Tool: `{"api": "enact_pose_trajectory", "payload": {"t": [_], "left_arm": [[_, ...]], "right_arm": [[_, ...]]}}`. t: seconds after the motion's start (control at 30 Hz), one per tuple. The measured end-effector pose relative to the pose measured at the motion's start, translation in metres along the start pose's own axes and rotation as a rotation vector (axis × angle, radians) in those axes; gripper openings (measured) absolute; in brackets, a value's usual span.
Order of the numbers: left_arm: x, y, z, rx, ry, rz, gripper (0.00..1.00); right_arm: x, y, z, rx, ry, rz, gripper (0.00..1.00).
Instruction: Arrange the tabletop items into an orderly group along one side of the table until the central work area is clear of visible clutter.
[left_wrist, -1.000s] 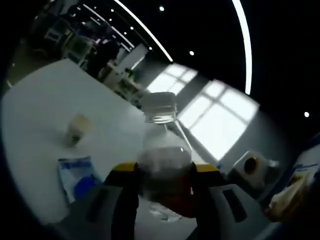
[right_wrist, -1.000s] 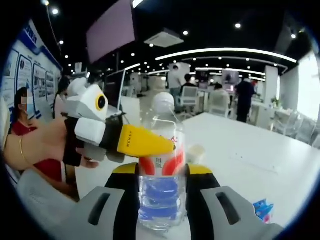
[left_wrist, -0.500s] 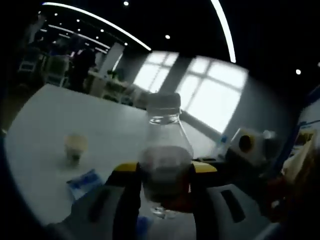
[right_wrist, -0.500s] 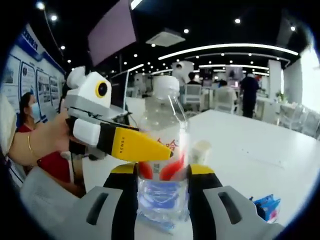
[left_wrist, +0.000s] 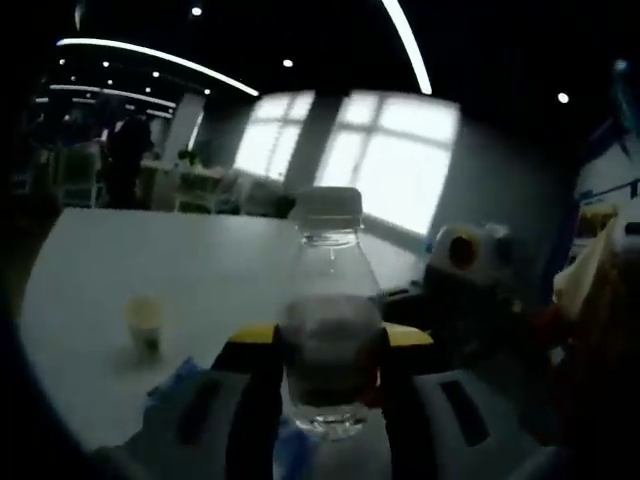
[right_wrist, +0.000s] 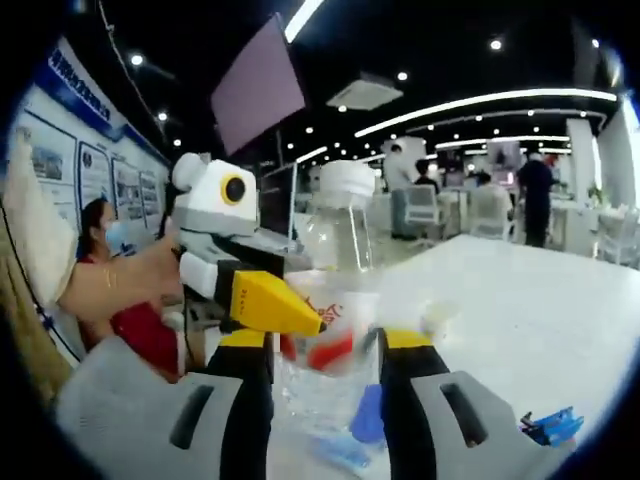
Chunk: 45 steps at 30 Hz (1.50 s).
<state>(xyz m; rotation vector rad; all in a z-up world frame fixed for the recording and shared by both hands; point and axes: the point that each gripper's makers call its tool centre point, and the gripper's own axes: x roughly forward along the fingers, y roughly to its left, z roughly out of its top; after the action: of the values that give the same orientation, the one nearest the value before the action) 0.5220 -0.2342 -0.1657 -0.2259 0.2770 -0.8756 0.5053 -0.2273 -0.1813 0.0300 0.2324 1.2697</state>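
Both grippers, left gripper (left_wrist: 330, 345) and right gripper (right_wrist: 325, 350), clamped on one clear bottle (right_wrist: 335, 290) held above the white desk (right_wrist: 520, 310); small cup (left_wrist: 143, 318) and blue packet (right_wrist: 548, 426) left loose, tidying looks far from done

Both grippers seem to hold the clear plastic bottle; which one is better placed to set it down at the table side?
Either, narrowly the right gripper: it and the left gripper both clamp the clear plastic bottle, upright, above the white table.
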Motion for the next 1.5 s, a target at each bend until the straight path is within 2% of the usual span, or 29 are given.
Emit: {"api": "enact_pose_trajectory", "payload": {"t": [0.03,0.2,0.37,0.47,0.7,0.93,1.13,1.23,1.3,1.5], "left_arm": [[-0.001,-0.004,0.002,0.012,-0.005,-0.021,0.34],[-0.004,-0.021,0.009,0.050,-0.016,-0.118,0.34],[-0.005,-0.041,0.017,0.093,-0.020,-0.233,0.34],[-0.007,-0.055,0.021,0.113,-0.014,-0.307,0.34],[-0.009,-0.072,0.026,0.119,-0.023,-0.401,0.34],[-0.011,-0.082,0.021,0.157,0.017,-0.466,0.34],[-0.014,-0.087,0.021,0.161,0.029,-0.493,0.34],[-0.015,-0.087,0.023,0.162,0.018,-0.500,0.35],[-0.016,-0.087,0.025,0.161,0.009,-0.503,0.35],[-0.018,-0.090,0.028,0.167,0.016,-0.506,0.35]], "right_arm": [[-0.002,0.002,0.001,0.017,-0.004,0.032,0.42],[-0.009,0.006,-0.003,-0.011,0.005,0.084,0.45],[-0.015,0.014,-0.009,0.024,0.008,0.157,0.47],[-0.021,0.027,-0.012,0.065,0.005,0.241,0.48],[-0.026,0.040,-0.013,0.099,-0.008,0.311,0.46],[-0.028,0.051,-0.015,0.127,-0.013,0.354,0.45],[-0.030,0.056,-0.012,0.158,-0.043,0.378,0.42],[-0.031,0.056,-0.009,0.170,-0.065,0.362,0.41],[-0.030,0.057,-0.006,0.149,-0.075,0.347,0.40],[-0.030,0.058,-0.003,0.146,-0.084,0.339,0.38]]}}
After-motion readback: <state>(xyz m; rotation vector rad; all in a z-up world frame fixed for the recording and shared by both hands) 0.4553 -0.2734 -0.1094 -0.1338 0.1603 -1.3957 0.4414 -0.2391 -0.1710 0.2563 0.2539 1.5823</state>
